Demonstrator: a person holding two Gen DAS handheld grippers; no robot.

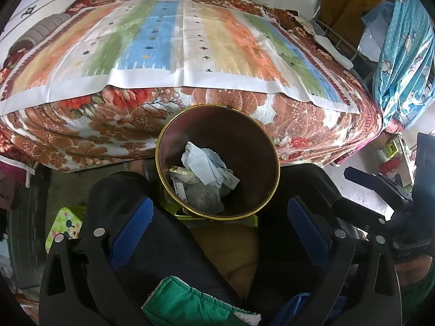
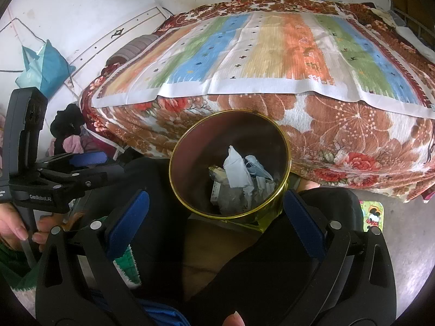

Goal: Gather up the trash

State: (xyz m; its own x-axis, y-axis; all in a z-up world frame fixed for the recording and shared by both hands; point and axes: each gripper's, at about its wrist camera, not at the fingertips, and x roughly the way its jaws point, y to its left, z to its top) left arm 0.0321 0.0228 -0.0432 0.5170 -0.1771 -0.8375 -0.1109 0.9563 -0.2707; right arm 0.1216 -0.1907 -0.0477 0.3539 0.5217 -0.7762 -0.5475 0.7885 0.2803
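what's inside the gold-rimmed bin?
Inside the round dark bin with the gold rim: crumpled pale blue-white paper, a light blue face mask, a small printed packet and clear plastic wrap. The bin's floor beneath them is covered.

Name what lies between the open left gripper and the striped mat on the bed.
The gold-rimmed bin holding crumpled paper, seen in the left wrist view.

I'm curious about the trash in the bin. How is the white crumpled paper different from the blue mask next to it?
The white crumpled paper is white and bunched into a peak; the blue mask is pale blue. The paper has no strings; the mask shows a thin ear loop. The paper lies toward the middle, the mask more to one side. Both lie inside the gold-rimmed bin on other trash.
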